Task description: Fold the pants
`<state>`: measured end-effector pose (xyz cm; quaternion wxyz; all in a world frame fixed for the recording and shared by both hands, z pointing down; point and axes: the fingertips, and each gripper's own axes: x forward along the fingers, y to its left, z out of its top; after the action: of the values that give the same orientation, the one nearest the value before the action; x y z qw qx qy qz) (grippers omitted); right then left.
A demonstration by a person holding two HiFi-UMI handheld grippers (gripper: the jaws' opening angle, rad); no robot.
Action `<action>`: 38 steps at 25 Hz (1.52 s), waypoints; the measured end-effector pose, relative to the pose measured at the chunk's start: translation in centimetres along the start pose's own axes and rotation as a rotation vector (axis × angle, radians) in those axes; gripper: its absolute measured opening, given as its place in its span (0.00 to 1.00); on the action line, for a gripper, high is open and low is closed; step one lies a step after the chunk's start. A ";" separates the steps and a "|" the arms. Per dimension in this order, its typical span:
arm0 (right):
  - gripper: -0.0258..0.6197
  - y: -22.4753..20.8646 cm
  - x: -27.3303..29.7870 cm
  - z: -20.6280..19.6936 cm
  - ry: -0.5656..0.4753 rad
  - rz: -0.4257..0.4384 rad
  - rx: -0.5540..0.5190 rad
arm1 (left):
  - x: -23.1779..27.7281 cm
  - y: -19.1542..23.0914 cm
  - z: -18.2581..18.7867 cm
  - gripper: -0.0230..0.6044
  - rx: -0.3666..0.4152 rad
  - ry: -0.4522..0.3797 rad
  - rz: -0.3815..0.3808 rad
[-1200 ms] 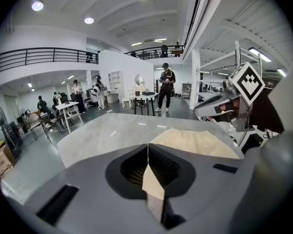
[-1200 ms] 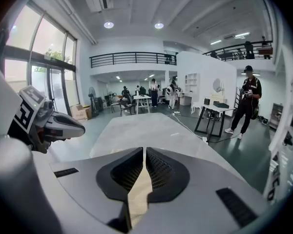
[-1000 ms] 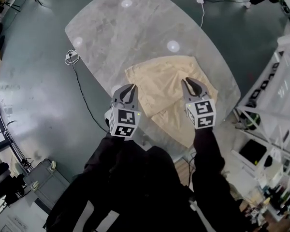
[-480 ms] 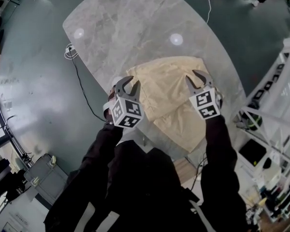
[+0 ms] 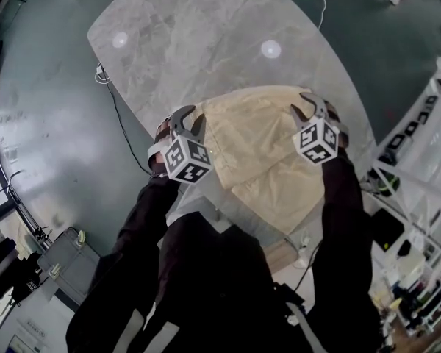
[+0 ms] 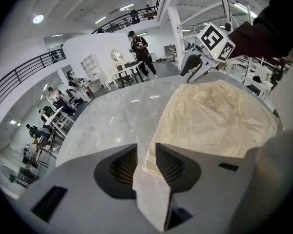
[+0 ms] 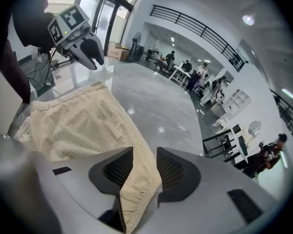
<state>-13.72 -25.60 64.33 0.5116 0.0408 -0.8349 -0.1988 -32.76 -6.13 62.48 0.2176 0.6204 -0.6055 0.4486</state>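
Cream pants (image 5: pixel 264 145) lie folded on the grey marble table (image 5: pixel 191 43). My left gripper (image 5: pixel 185 116) is at the fold's far left corner and my right gripper (image 5: pixel 306 103) at its far right corner, both low over the table. In the left gripper view the jaws (image 6: pixel 145 147) have just been opening; a corner of the pants (image 6: pixel 210 116) lies loose between them, with a gap beside it. The right gripper (image 7: pixel 145 152) has also just been opening, and the hem of the pants (image 7: pixel 78 126) rests slack between its pads.
The table's near edge runs just below the pants. A white metal rack (image 5: pixel 426 145) stands at the right. A cable (image 5: pixel 114 101) trails on the floor left of the table and a grey case (image 5: pixel 66 259) sits at the lower left. People stand far off (image 6: pixel 139 48).
Both grippers sank toward the table and moved apart to the far corners of the pants. Their jaws went from shut to open, and the cloth now lies flat.
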 end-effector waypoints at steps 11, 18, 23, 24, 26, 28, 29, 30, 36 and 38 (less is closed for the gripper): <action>0.25 -2.6 5.2 -3.6 0.116 0.053 -0.111 | 4.4 -0.4 -2.5 0.19 0.018 0.100 -0.071; 0.25 -2.5 6.5 -4.9 0.182 0.146 -0.175 | 5.9 0.0 -3.1 0.19 0.021 0.124 -0.100; 0.24 -2.1 7.2 -5.6 0.193 0.184 -0.167 | 7.1 -0.3 -4.0 0.19 0.017 0.154 -0.124; 0.24 -2.1 7.3 -5.6 0.190 0.192 -0.159 | 7.3 -0.5 -4.2 0.19 0.018 0.160 -0.130; 0.24 -1.9 7.4 -5.6 0.192 0.209 -0.154 | 7.6 -0.7 -4.5 0.19 0.021 0.165 -0.137; 0.23 -1.8 7.3 -5.6 0.214 0.225 -0.172 | 7.8 -0.8 -4.5 0.19 0.026 0.166 -0.138; 0.22 -1.8 7.3 -5.5 0.226 0.237 -0.184 | 7.8 -0.8 -4.5 0.19 0.033 0.166 -0.137; 0.20 -1.6 7.3 -5.5 0.237 0.251 -0.194 | 7.8 -0.8 -4.4 0.18 0.042 0.166 -0.136; 0.13 -1.0 7.4 -5.5 0.241 0.288 -0.196 | 7.9 -1.6 -4.6 0.10 0.043 0.184 -0.178; 0.07 -0.8 7.5 -5.6 0.231 0.271 -0.219 | 7.9 -1.7 -4.7 0.07 0.059 0.194 -0.184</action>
<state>-12.54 -30.01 72.51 0.6272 -0.1053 -0.7421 -0.2116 -33.56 -6.44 71.80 0.2969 0.6332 -0.5085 0.5022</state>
